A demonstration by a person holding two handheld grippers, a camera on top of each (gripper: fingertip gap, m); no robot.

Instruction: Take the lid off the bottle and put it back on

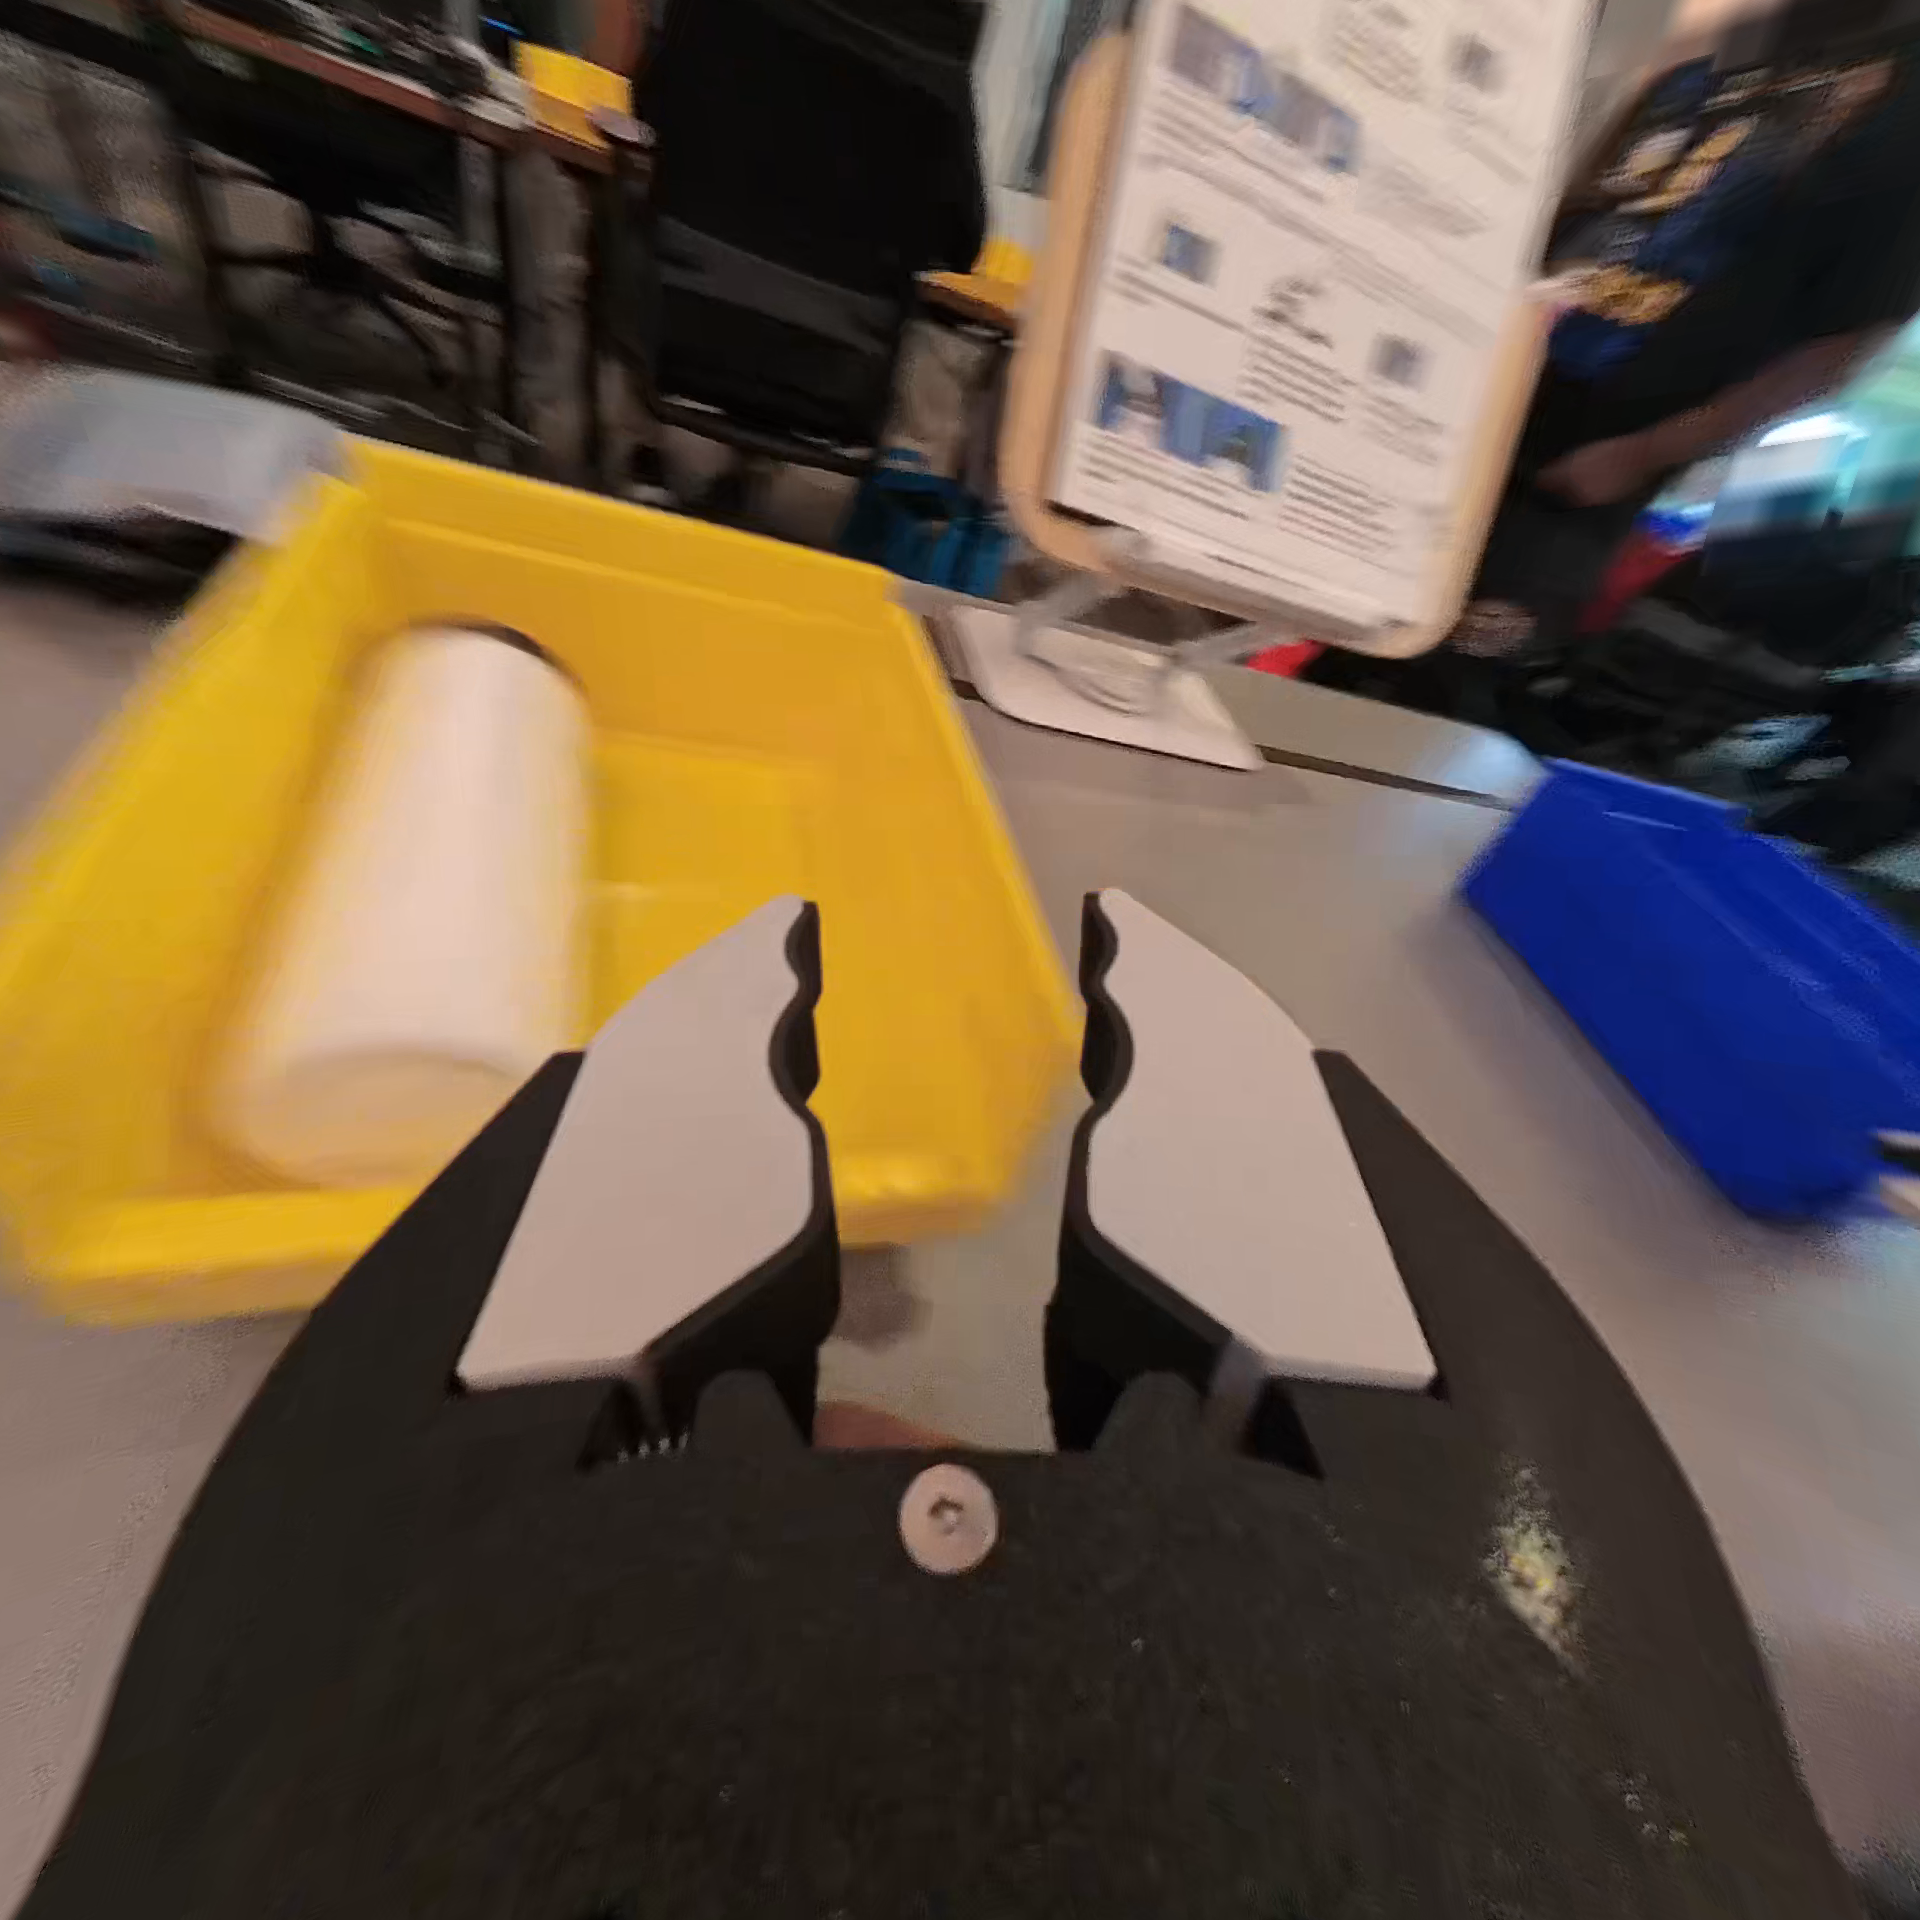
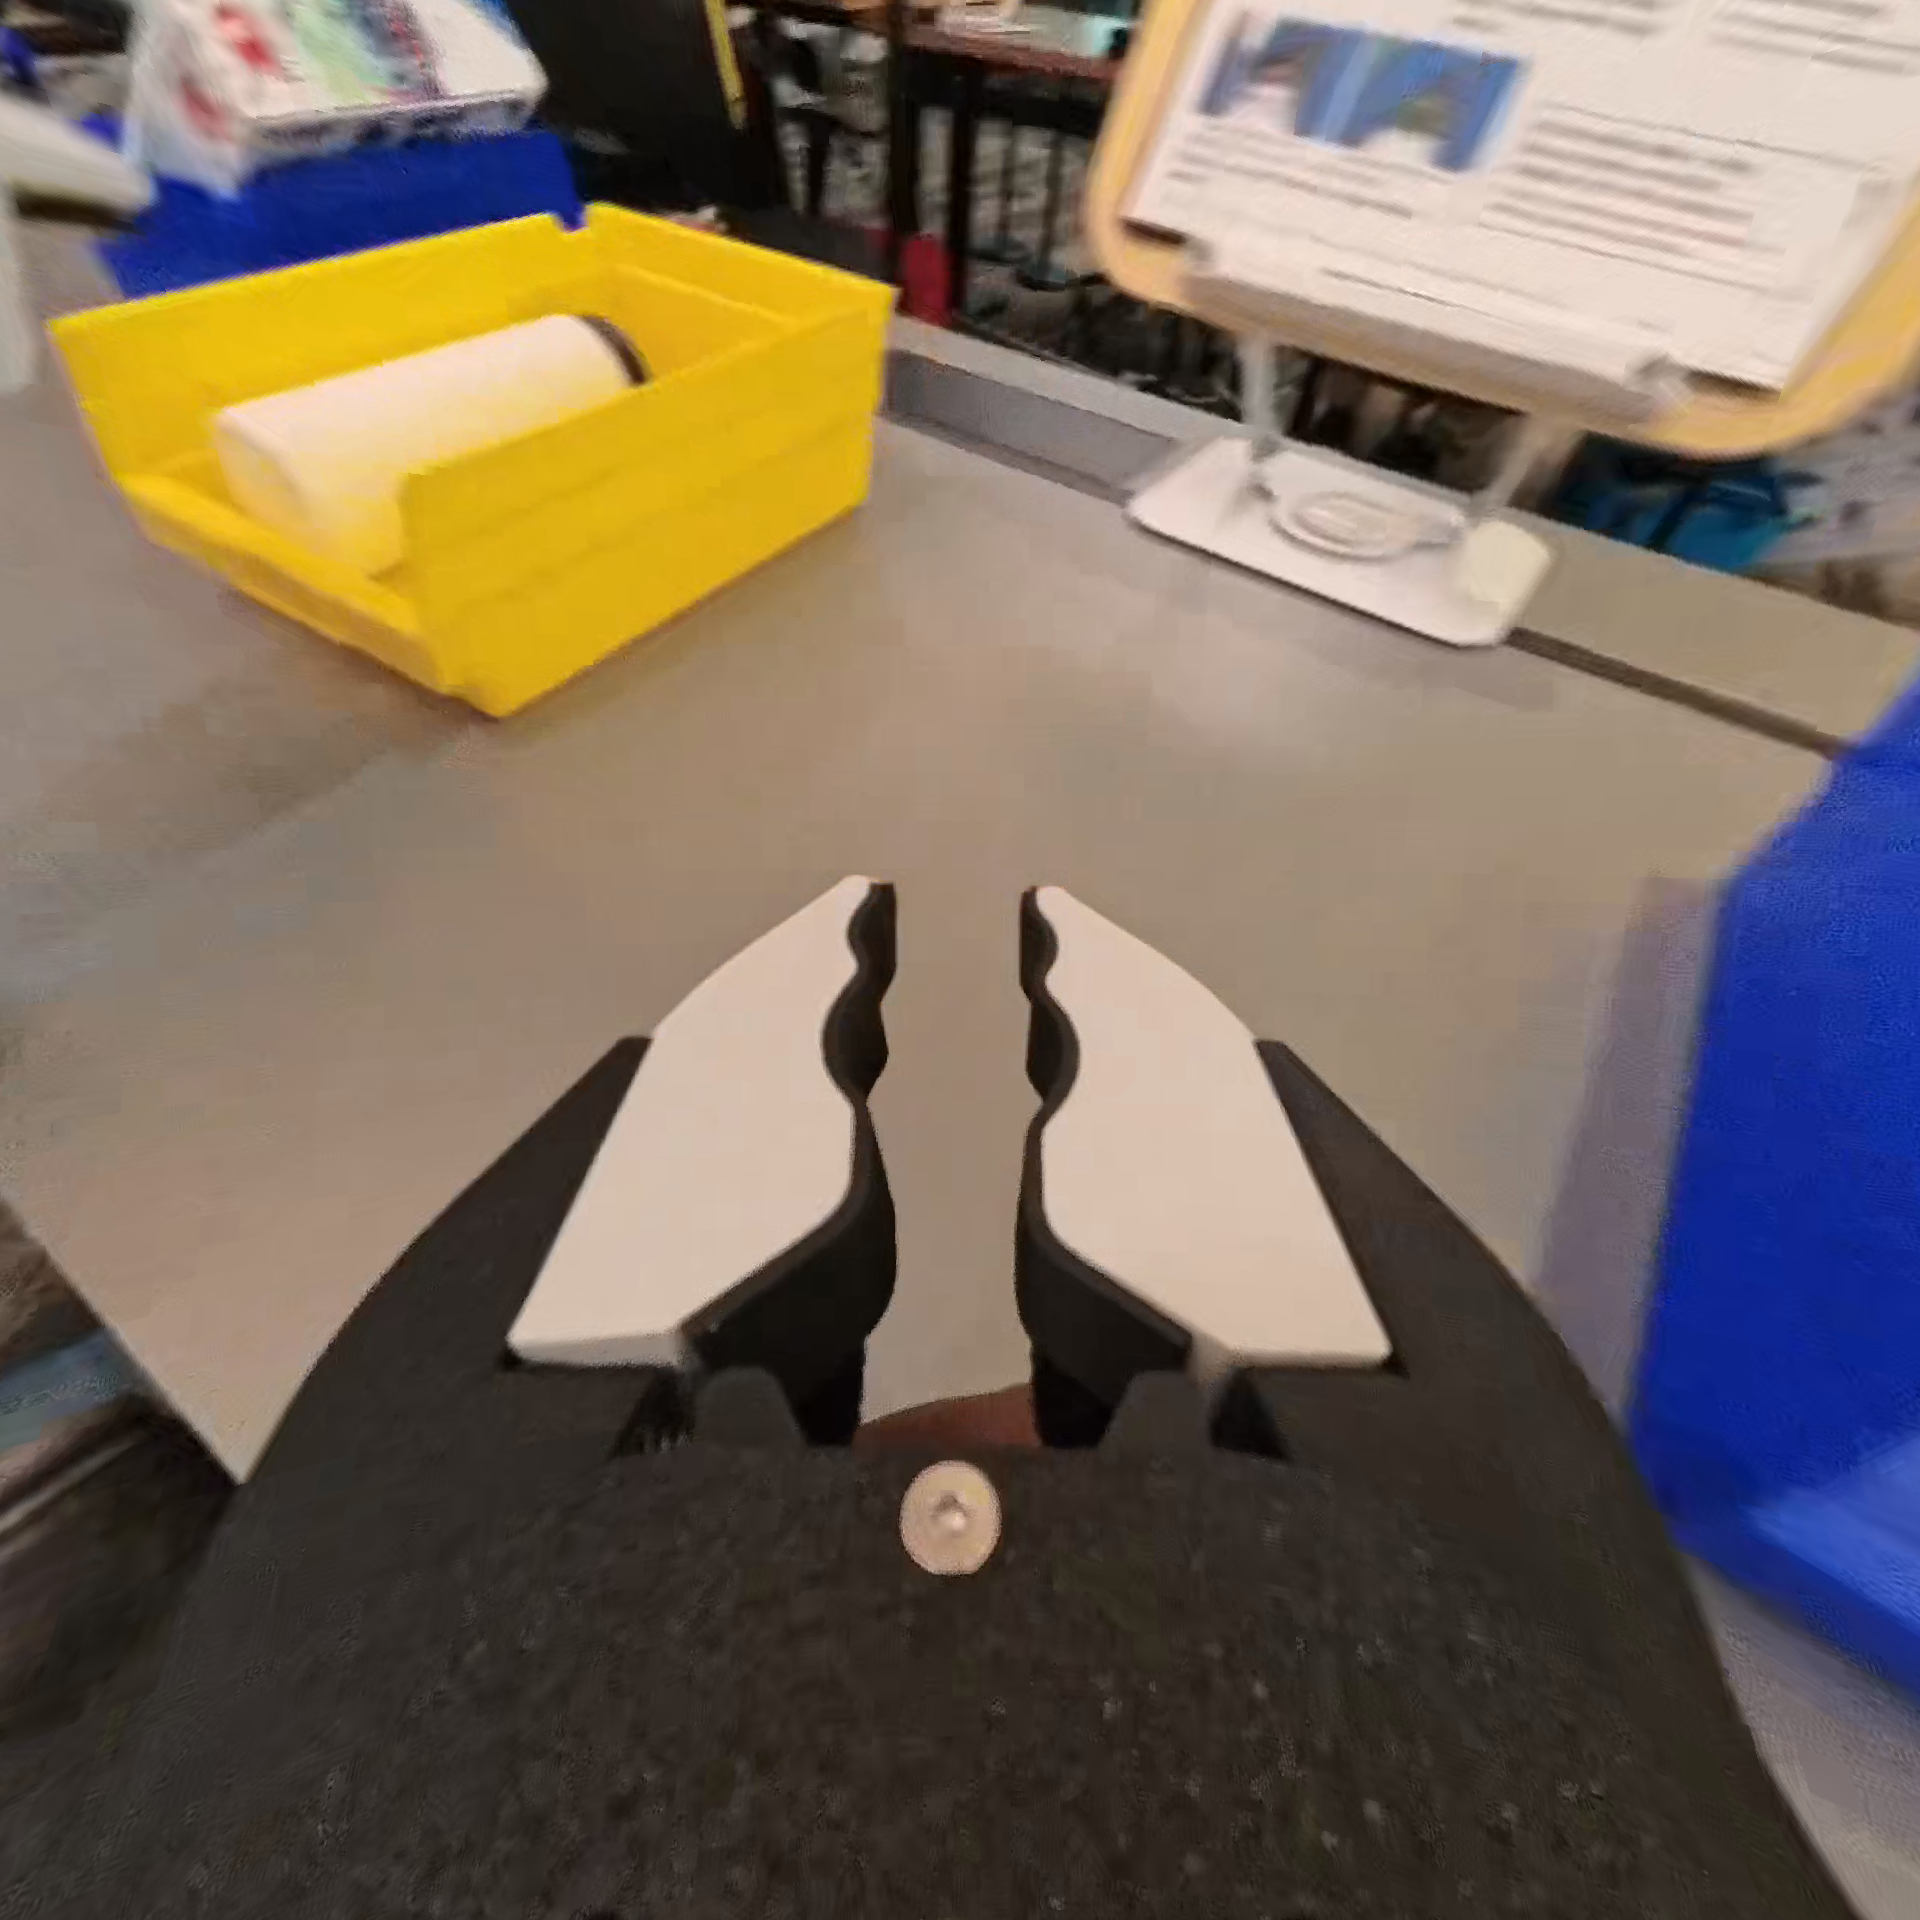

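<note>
White bottle [image 2: 416,436] sideways in yellow bin [image 2: 644,499]

The bottle [image 2: 416,436] is creamy white with a dark ring at its far end. It lies in a bright yellow bin [image 2: 644,520]. The table [image 2: 935,748] is plain grey. A blue bin [image 2: 1787,1195] sits on the right. Both grippers [image 1: 948,914] [image 2: 956,899] are black with light grey fingers [image 2: 727,1143].

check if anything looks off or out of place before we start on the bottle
One thing: the white bottle lies on its side in the yellow bin, dark lid end toward the bin's far wall, not upright. No spill or damage shows. Both views are motion-blurred. The left gripper and right gripper are open and empty.
</note>
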